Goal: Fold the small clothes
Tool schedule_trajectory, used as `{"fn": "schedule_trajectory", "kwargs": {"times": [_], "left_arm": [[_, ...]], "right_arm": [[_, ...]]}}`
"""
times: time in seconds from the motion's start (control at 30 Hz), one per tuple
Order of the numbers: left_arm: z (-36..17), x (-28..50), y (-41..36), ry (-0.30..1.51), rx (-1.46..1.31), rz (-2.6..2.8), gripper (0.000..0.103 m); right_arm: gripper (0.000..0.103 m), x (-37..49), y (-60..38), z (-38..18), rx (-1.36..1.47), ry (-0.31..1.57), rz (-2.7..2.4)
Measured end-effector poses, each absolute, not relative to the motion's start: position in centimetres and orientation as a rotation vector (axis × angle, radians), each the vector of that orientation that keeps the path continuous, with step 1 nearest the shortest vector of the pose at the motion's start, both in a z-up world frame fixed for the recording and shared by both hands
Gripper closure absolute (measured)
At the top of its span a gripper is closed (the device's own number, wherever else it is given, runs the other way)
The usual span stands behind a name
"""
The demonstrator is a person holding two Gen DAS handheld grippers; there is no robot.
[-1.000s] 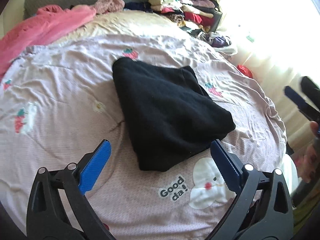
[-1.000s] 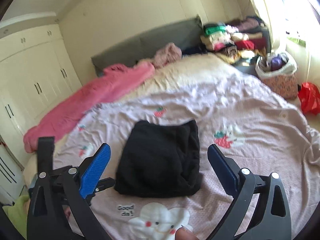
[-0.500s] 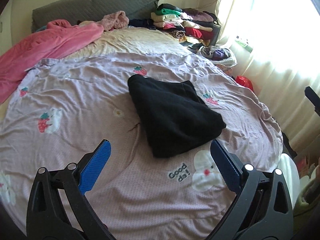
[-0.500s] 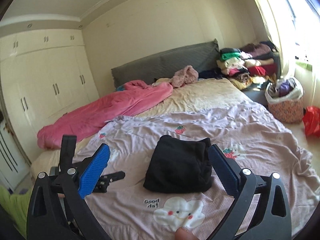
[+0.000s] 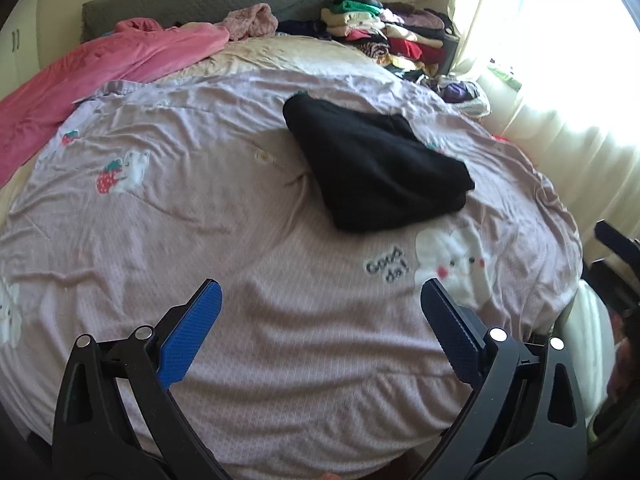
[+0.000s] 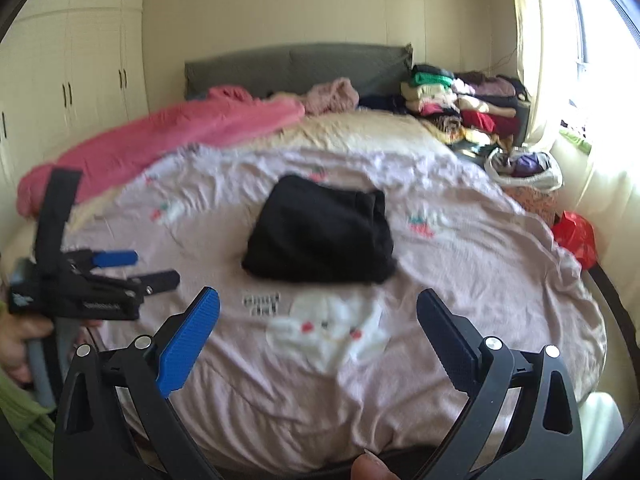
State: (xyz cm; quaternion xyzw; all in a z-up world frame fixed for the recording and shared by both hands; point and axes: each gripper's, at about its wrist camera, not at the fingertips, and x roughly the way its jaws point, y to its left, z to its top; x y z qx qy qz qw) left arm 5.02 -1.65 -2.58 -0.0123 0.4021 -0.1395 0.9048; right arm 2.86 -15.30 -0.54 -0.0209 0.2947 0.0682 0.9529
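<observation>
We are looking at the black folded garment [image 5: 380, 168] lying in the middle of the bed's pink sheet [image 5: 200, 208]. It is soft, thick and lumpy. Both the left hand-held gripper [image 5: 316, 332] and the right hand-held gripper [image 6: 318, 328] are wide open, holding nothing. We think a gentle pat to flatten it is best.

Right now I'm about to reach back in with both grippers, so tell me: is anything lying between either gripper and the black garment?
Nothing visible does. Between the open left gripper and the black garment lies only bare lilac bedspread. The open right gripper also has just bedspread ahead of it.
</observation>
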Motion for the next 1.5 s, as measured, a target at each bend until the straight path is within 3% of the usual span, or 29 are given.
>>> {"fn": "schedule_trajectory", "kwargs": {"times": [0.33, 1.5], "left_arm": [[-3.3, 4.2, -1.8, 0.849, -0.026, -0.261, 0.01], [-3.0, 3.6, -2.0, 0.843, -0.02, -0.239, 0.01]], "right_arm": [[0.005, 3.4, -15.8, -4.1, 0.03, 0.679, 0.071], [0.005, 2.9, -15.8, -3.4, 0.029, 0.679, 0.095]]}}
